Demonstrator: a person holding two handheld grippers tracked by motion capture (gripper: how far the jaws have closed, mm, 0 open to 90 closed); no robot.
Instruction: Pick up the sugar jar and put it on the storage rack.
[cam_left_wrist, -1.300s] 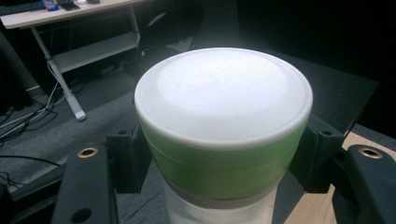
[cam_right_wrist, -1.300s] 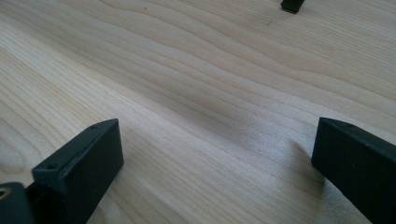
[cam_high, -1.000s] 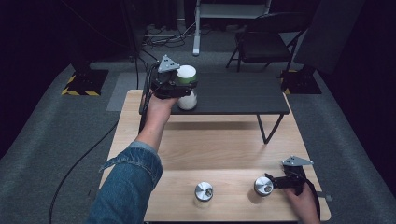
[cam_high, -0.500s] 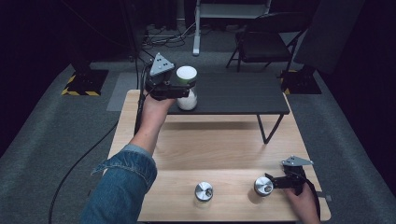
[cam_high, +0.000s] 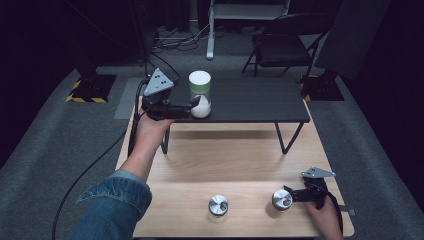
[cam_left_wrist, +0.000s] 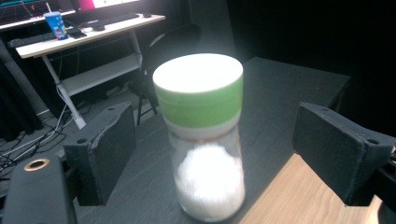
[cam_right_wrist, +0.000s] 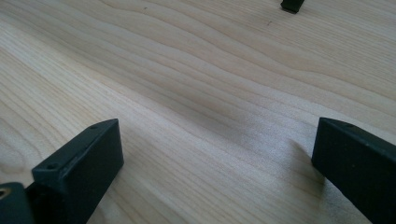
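Jar (cam_high: 200, 94): green-and-white lid, clear body part filled with white powder, upright on the near left corner of the black shelf (cam_high: 250, 102), close to the shelf's near edge. In the left gripper view the jar (cam_left_wrist: 203, 140) stands between the two black jaws with a gap on each side, no pad touching it.

Left gripper (cam_high: 192, 106): at the shelf's left end, jaws wide, having just been opening, jar between them but free. Floor lies beyond the shelf's left edge; a cable trails down from the gripper there.

Shelf: spans the far part of the table (cam_high: 240, 150); its surface right of the jar is bare to the right edge. Open wood runs beneath and in front of its legs.

Right gripper (cam_high: 289, 196): near right corner of the table, close to the near and right edges, jaws wide. In the right gripper view the gripper (cam_right_wrist: 215, 158) has bare wood grain between its pads.

Right can (cam_high: 282, 199): metal-topped, just left of the right gripper.

Left can (cam_high: 218, 205): metal-topped, near centre, apart from the first, close to the near edge.
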